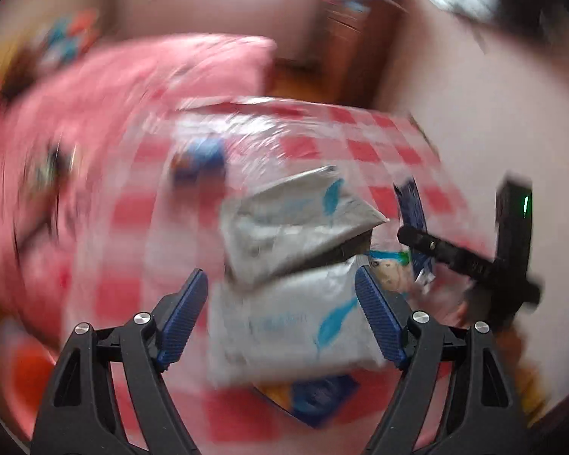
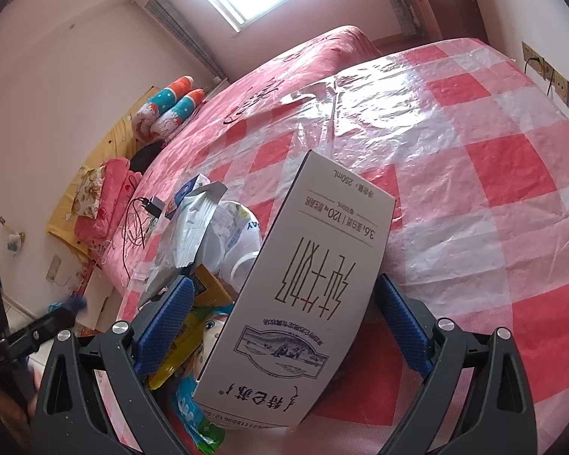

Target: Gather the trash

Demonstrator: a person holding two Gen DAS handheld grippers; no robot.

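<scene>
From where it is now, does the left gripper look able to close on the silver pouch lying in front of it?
Probably yes. The left gripper is open, and the silver pouch lies between its blue pads with nothing over it. The picture is blurred, so whether the pads already touch is unclear.

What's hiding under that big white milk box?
The milk box leans on a heap of trash: a yellow wrapper, a cartoon-face packet and a white bottle poke out. Whatever lies directly beneath stays covered.

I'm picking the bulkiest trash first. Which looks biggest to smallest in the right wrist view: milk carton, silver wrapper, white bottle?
1. milk carton, though nearest the camera.
2. silver wrapper and white bottle: too alike to rank.
</scene>
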